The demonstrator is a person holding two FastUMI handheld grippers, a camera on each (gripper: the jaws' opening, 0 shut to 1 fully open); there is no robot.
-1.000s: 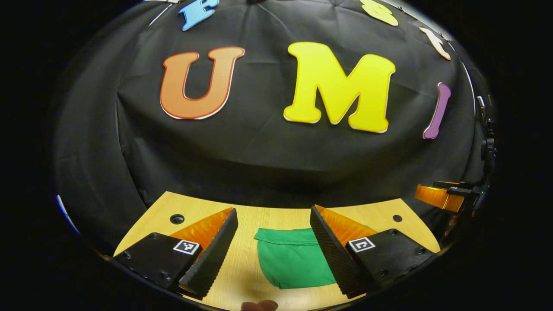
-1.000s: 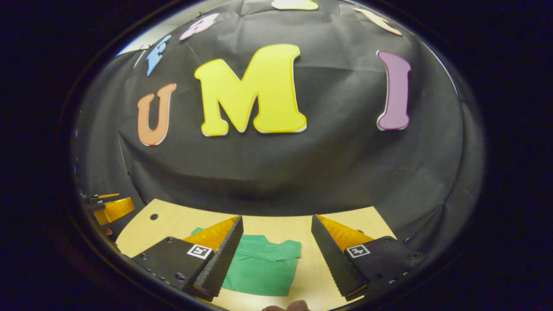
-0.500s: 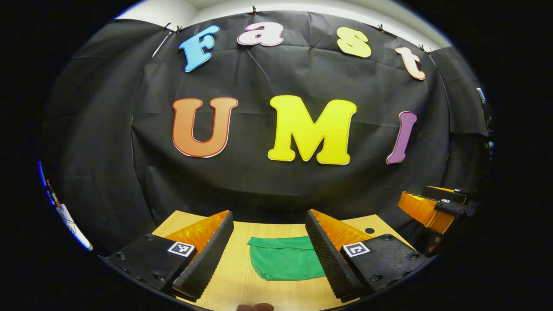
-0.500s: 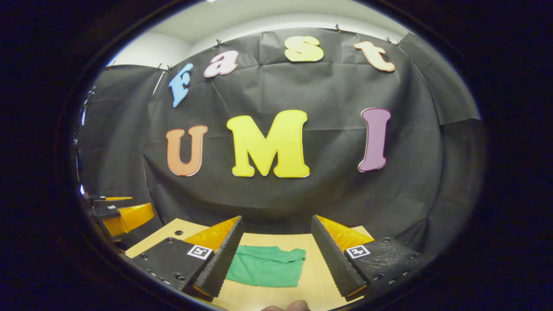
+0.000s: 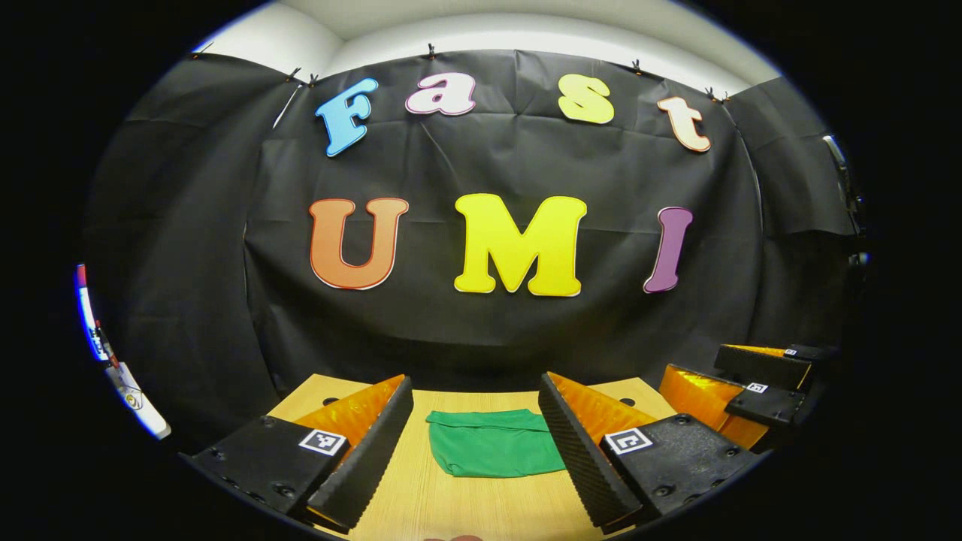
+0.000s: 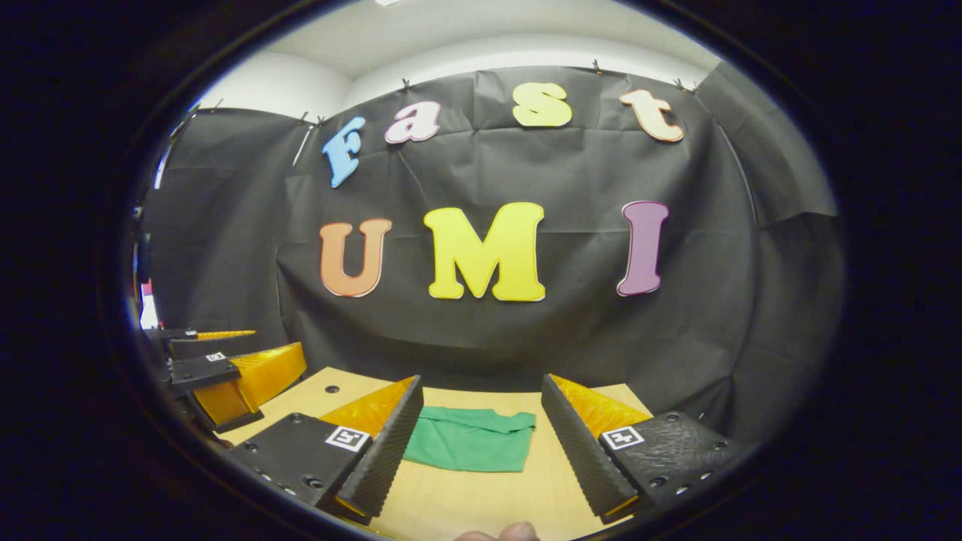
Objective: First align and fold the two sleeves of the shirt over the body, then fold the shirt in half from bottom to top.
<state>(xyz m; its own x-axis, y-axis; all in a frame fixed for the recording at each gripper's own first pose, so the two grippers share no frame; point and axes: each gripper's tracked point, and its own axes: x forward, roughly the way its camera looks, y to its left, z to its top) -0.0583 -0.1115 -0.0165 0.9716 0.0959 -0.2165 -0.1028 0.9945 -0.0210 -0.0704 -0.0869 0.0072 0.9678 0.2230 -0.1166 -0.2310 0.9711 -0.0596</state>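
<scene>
Left gripper view: the shirt (image 5: pixel 492 452) lies folded on the surface (image 5: pixel 466 511); both the left gripper (image 5: pixel 475 443) and right gripper (image 6: pixel 481 443) fingers spread, empty. We judge folding done; withdraw without snagging.

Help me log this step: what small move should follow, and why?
Probably just draw both grippers back and stop. The green fabric shirt already lies as a compact folded rectangle on the light wooden table, and the left gripper and right gripper hang open above it, holding nothing.
</scene>
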